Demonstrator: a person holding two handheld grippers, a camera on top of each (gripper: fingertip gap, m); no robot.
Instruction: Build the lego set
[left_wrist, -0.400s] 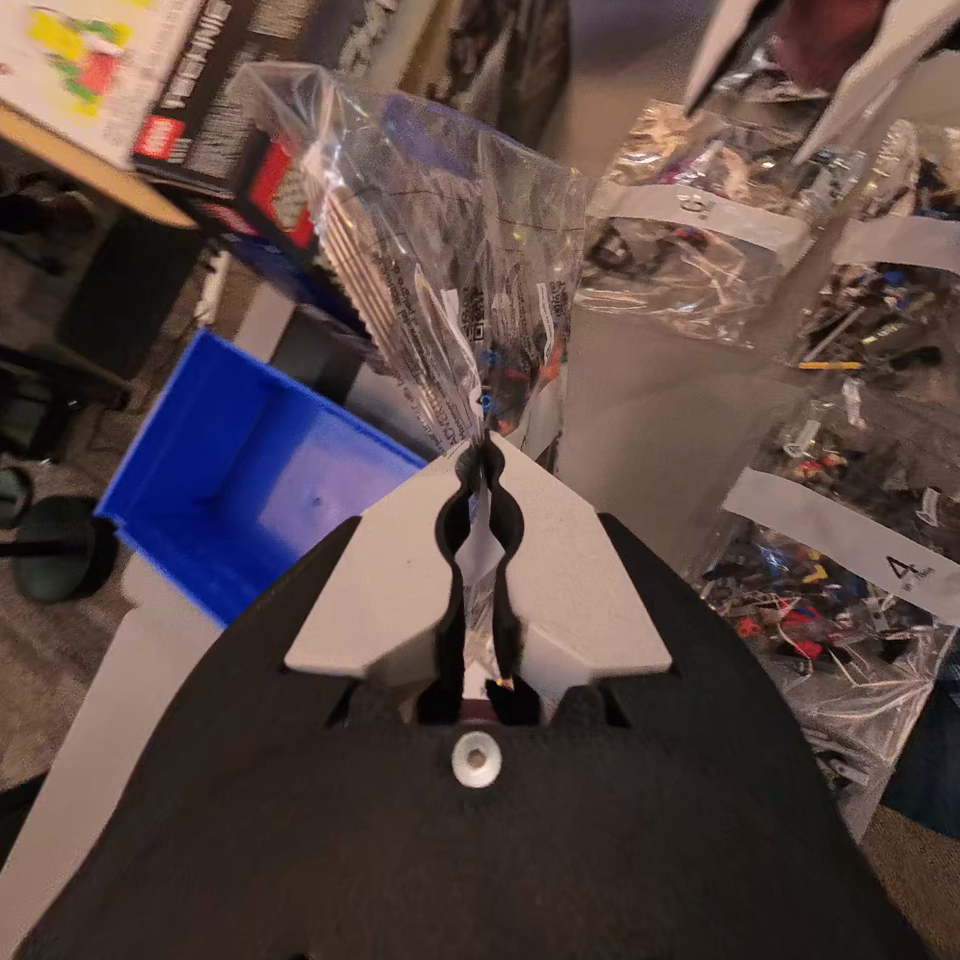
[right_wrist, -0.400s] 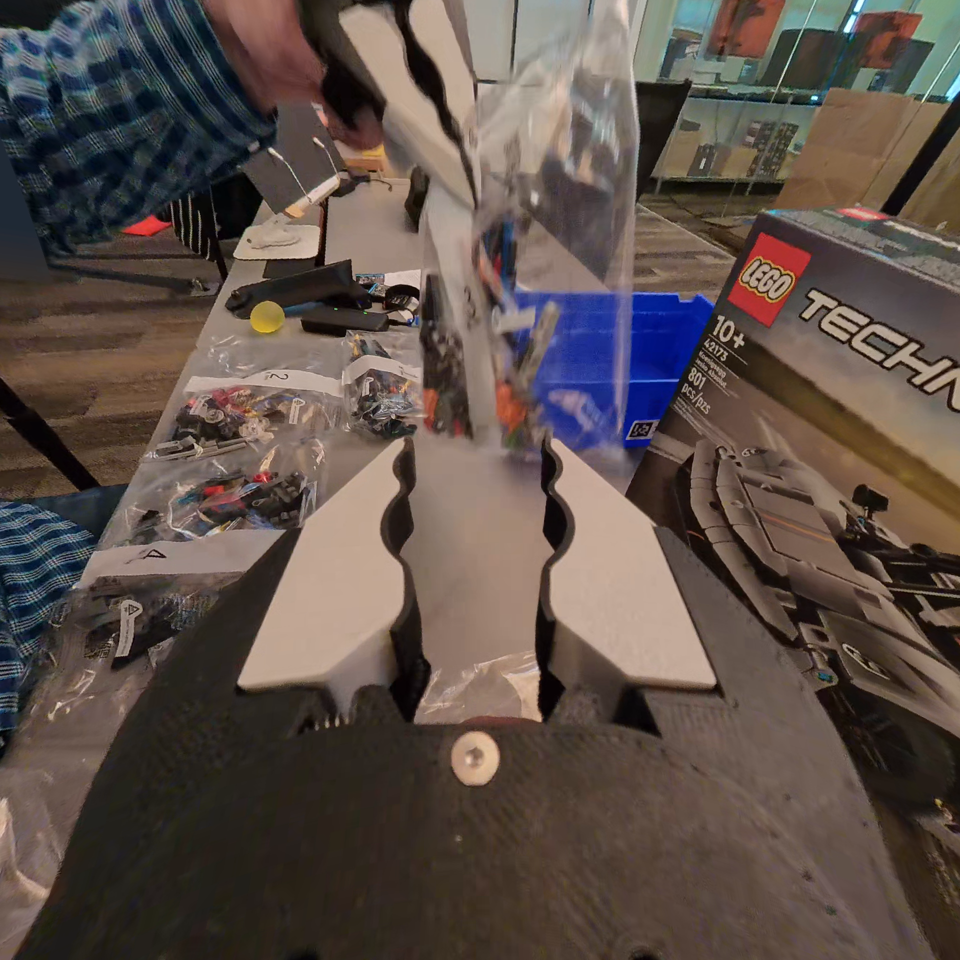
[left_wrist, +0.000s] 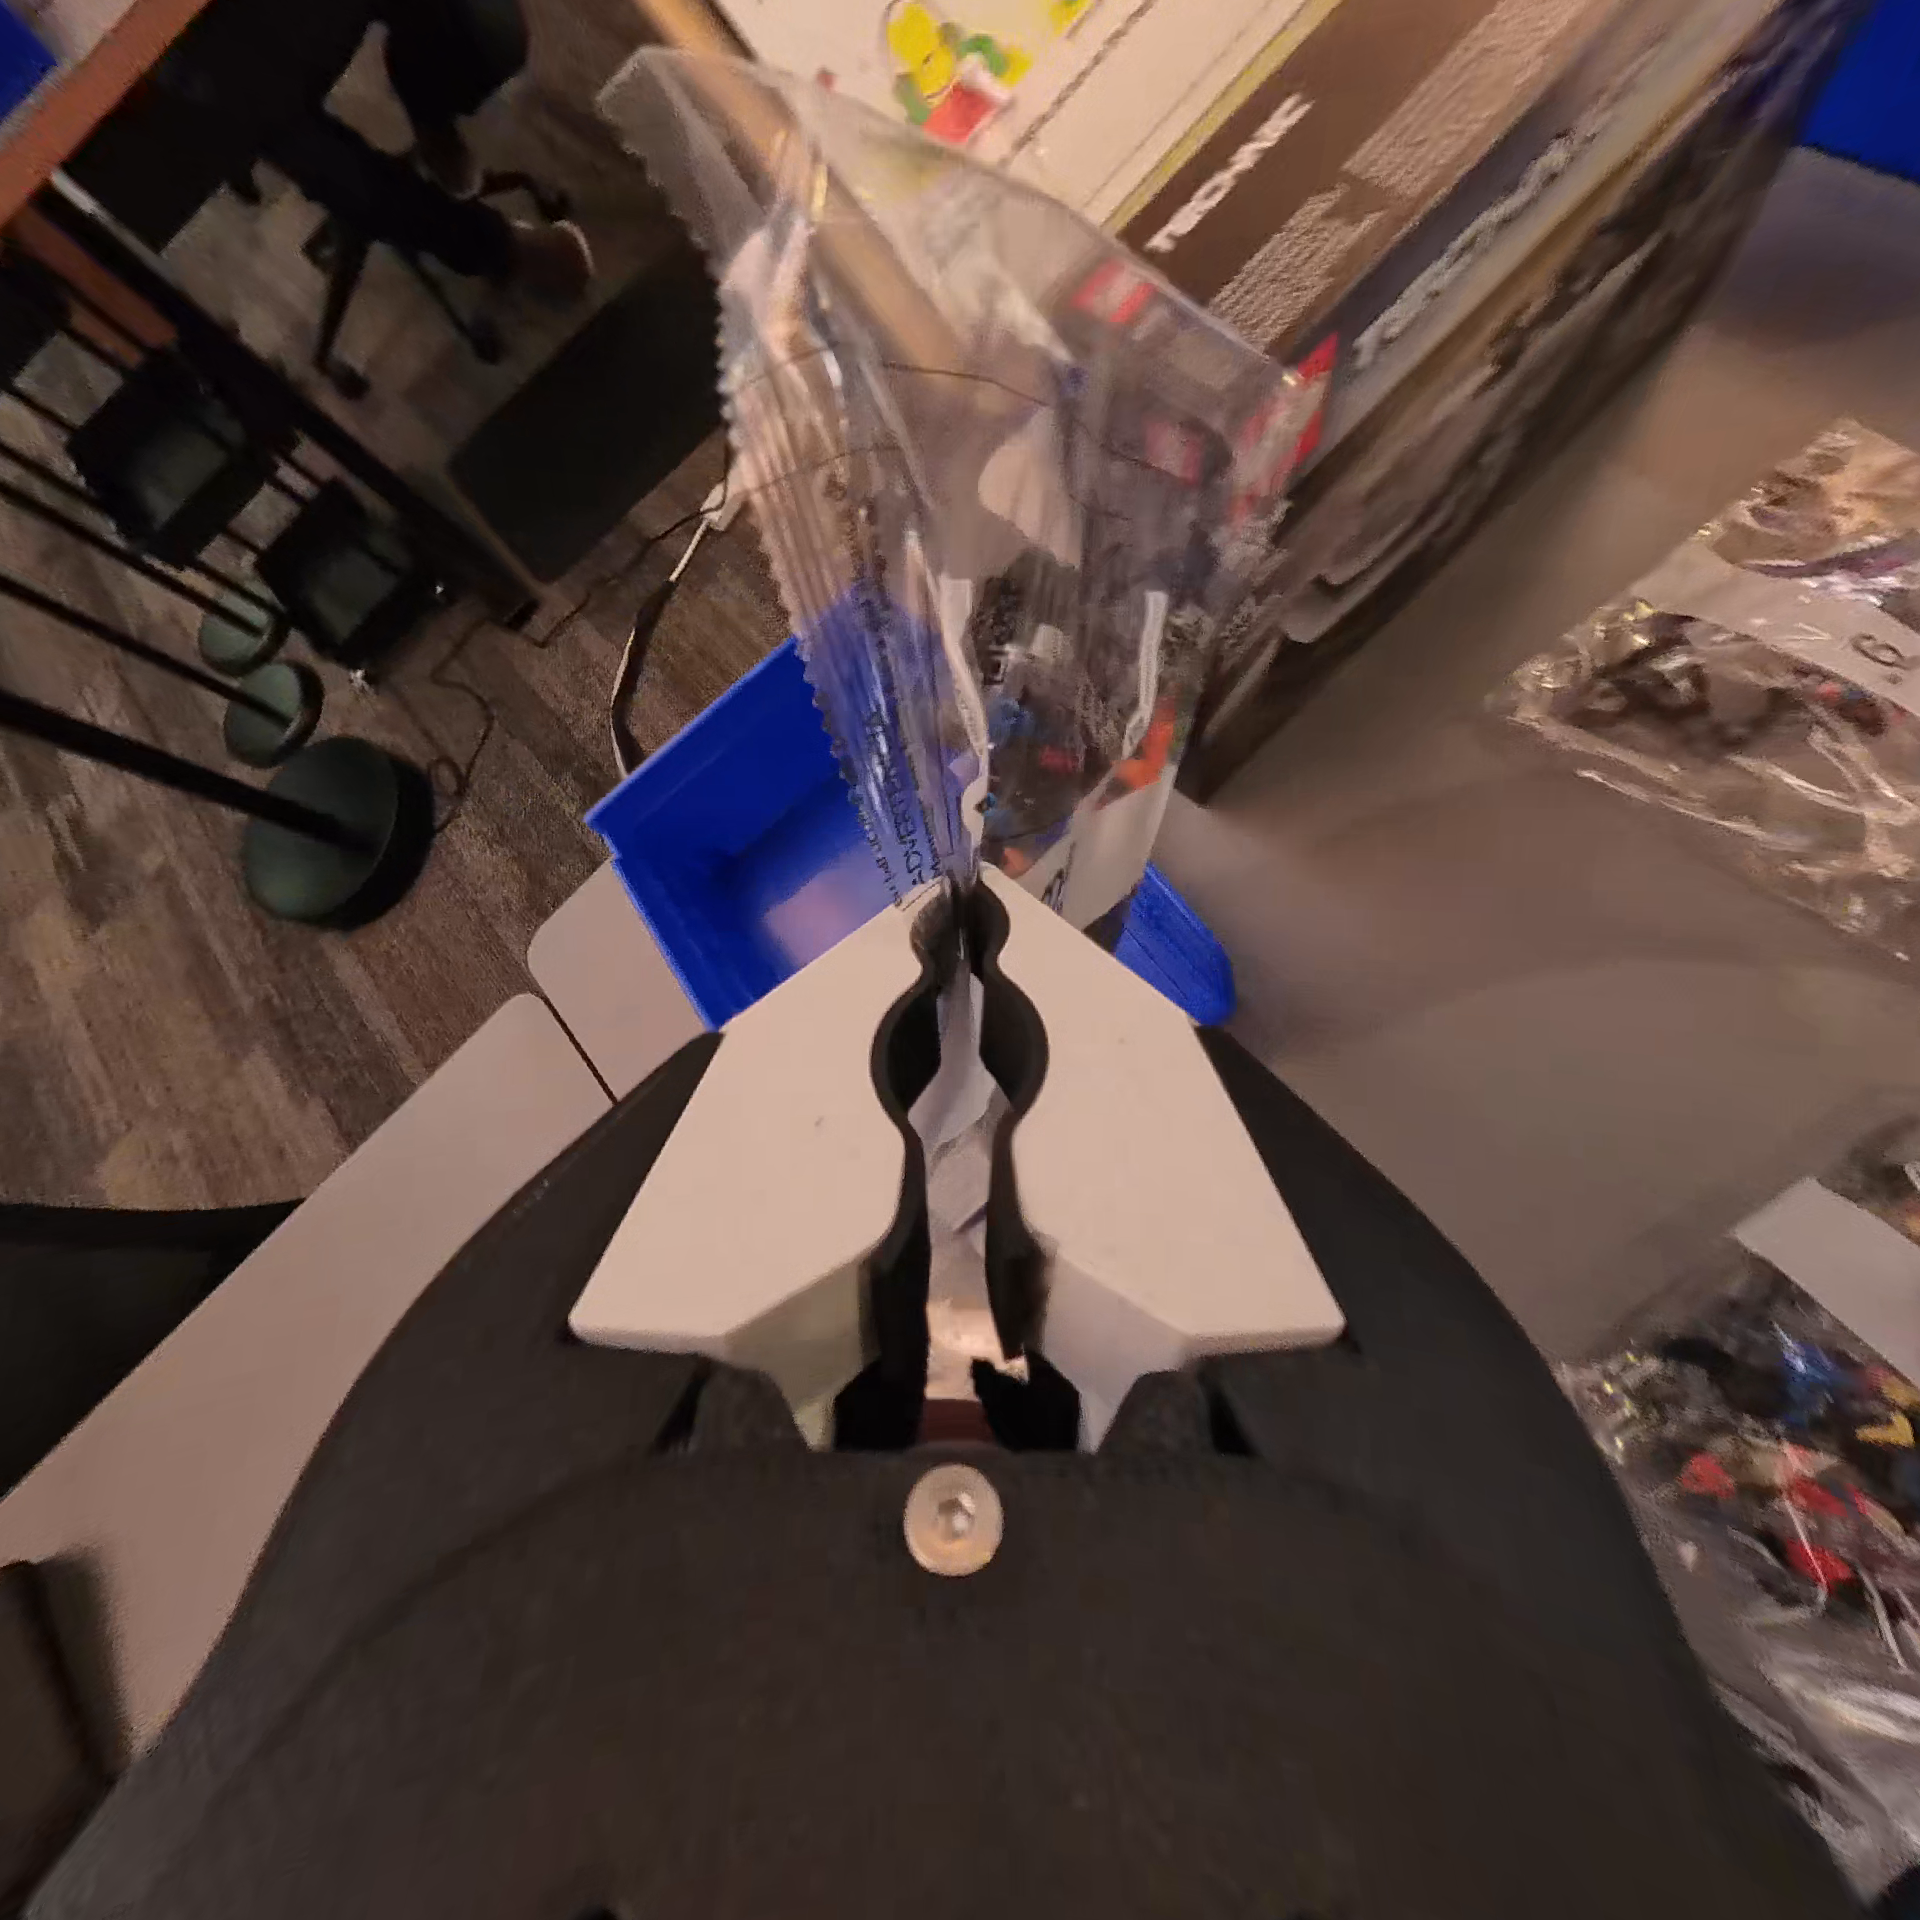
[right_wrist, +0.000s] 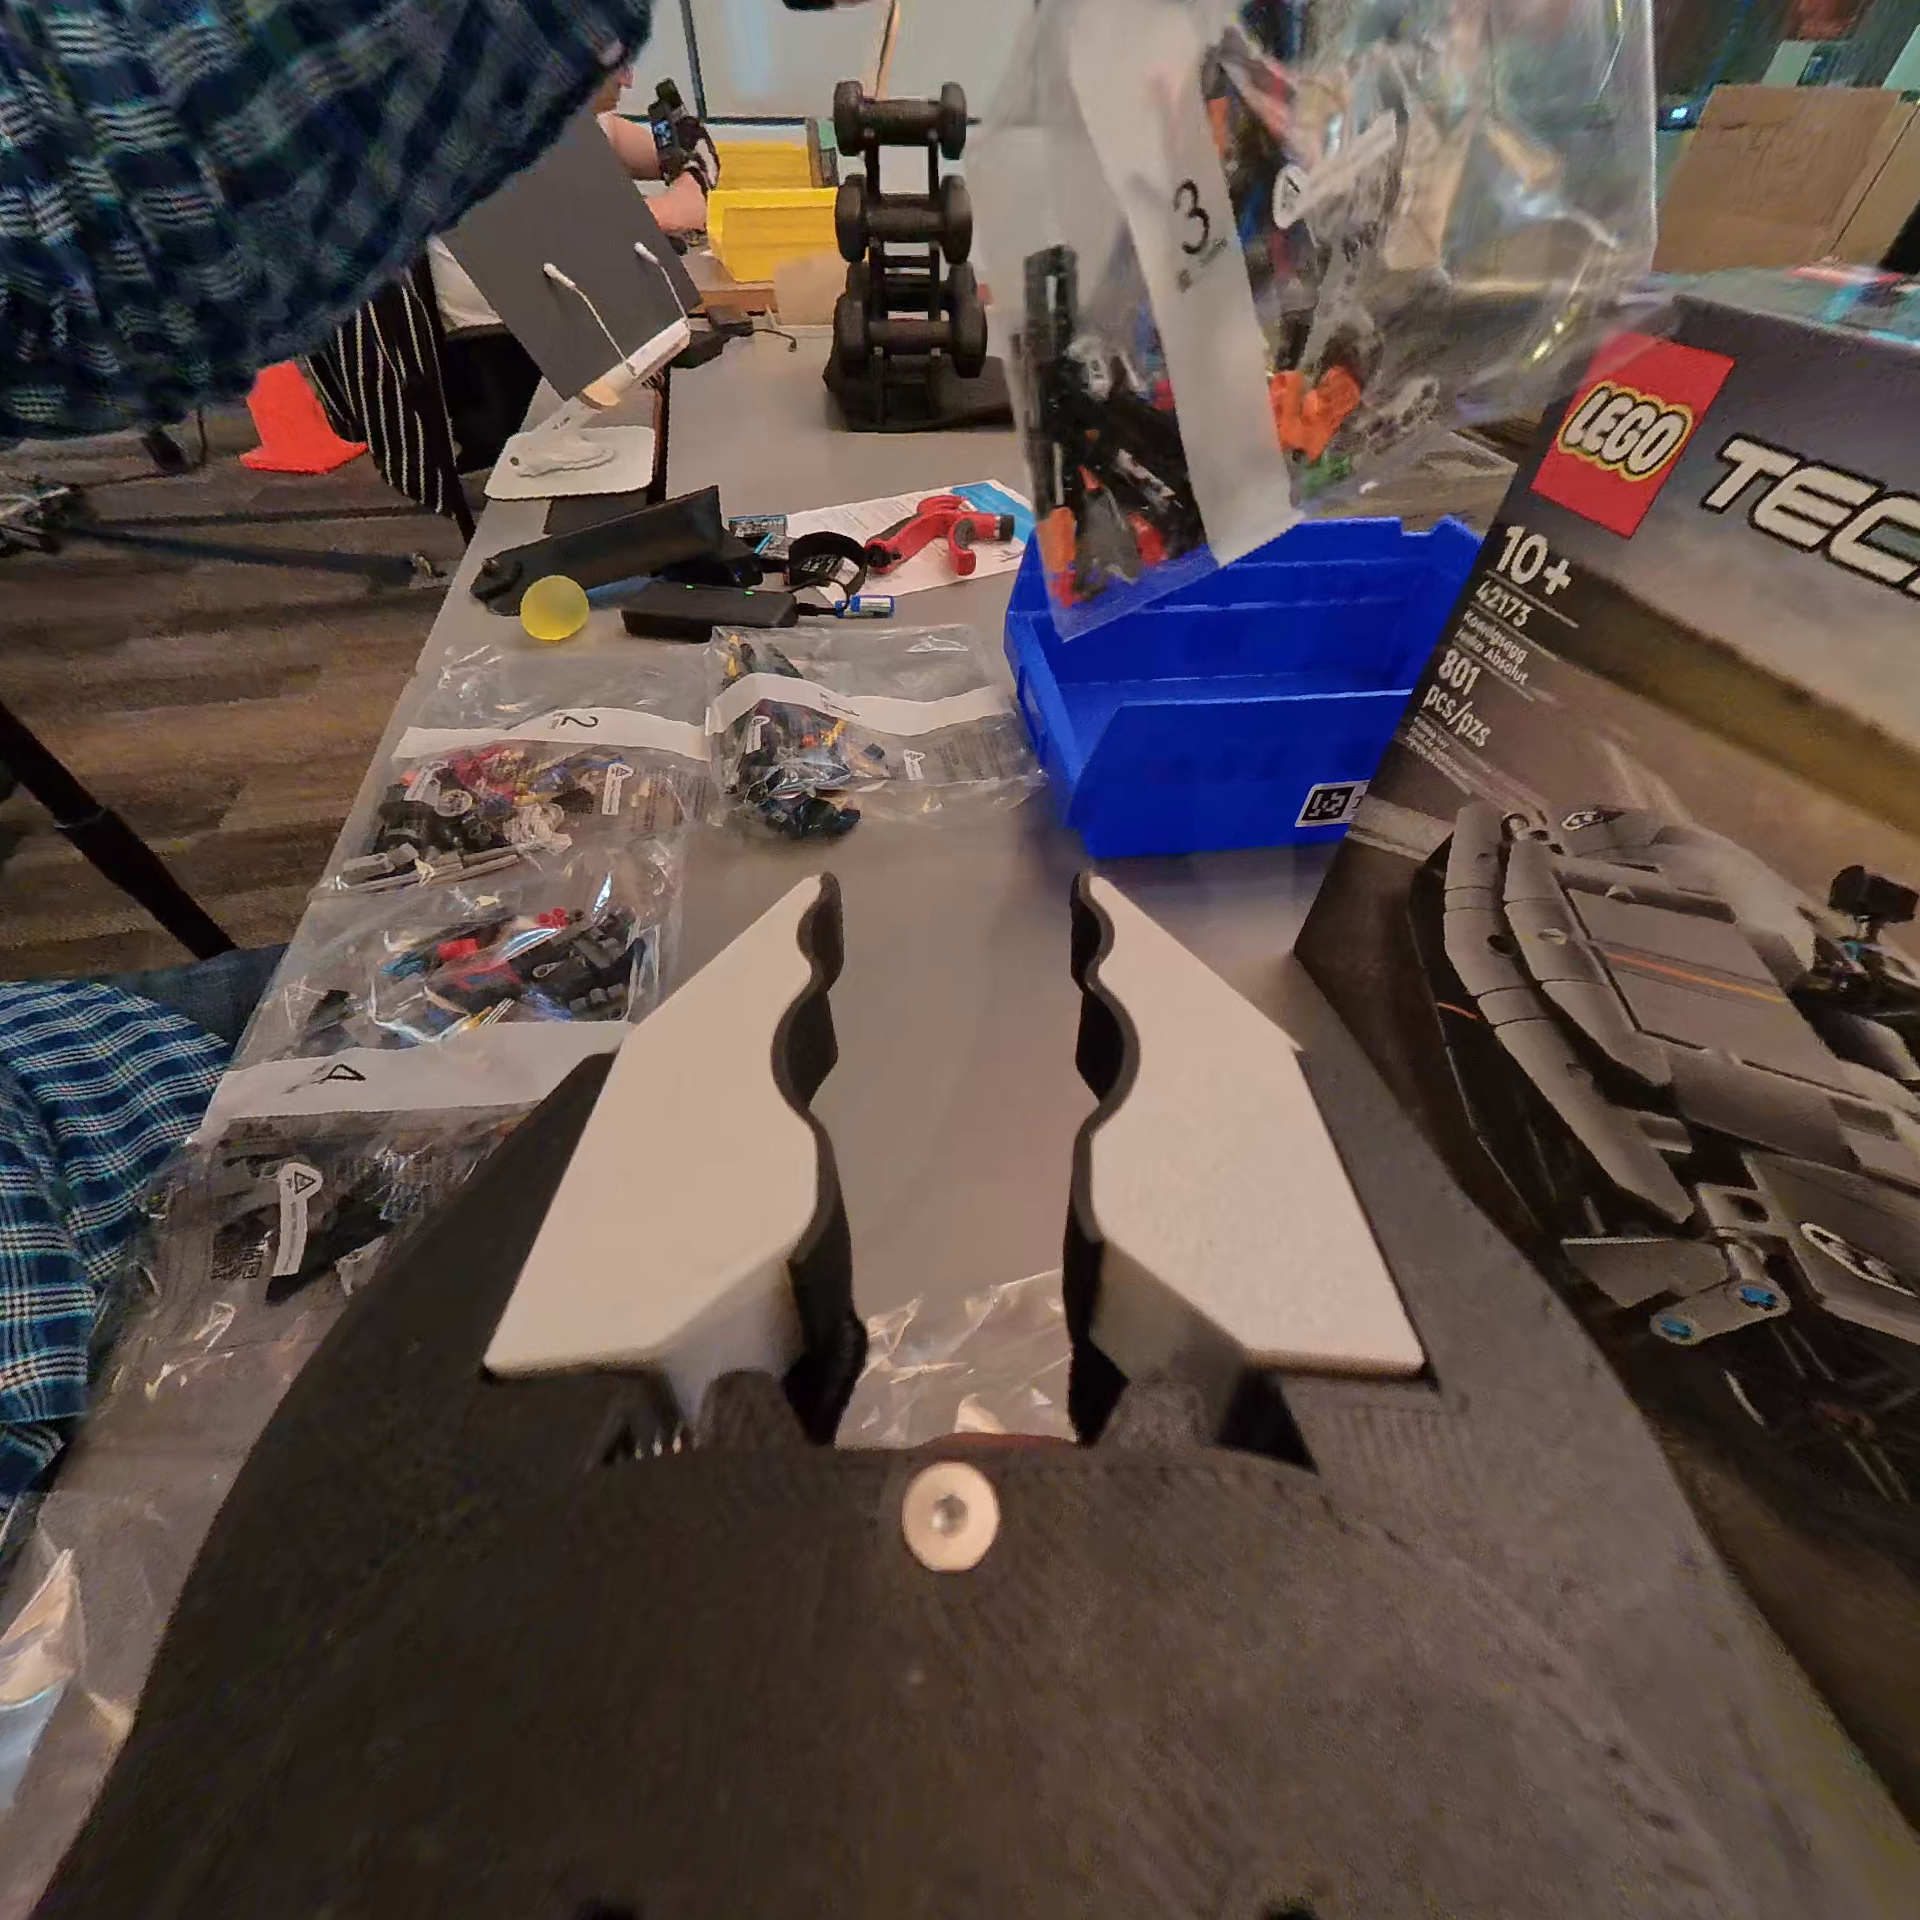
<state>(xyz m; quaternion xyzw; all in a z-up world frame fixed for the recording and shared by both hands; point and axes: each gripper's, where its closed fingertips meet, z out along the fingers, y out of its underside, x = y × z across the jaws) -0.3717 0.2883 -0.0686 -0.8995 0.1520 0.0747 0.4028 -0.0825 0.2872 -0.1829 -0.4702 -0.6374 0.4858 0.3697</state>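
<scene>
While the left gripper (left_wrist: 961, 914) pinches a clear bag of pieces (left_wrist: 997, 540) by one edge, its jaws pressed together on the plastic, the step in hand appears to be getting that bag over the blue bin (right_wrist: 1226, 717); it hangs above the bin's far side in the right wrist view. To do it well: keep the pinch firm, lower the bag's bottom inside the bin walls before opening or tipping it, and use the idle gripper on the opposite edge. Right gripper (right_wrist: 951, 914): jaws spread, nothing between the tips, a scrap of clear plastic behind them. Surface, left to right: grey table (right_wrist: 935, 977); sealed bags of pieces (right_wrist: 499, 966); yellow ball (right_wrist: 554, 608); bin; set box (right_wrist: 1662, 935) upright at the right. Room: wood-pattern floor, dumbbell rack (right_wrist: 904, 260), yellow bins beyond.
</scene>
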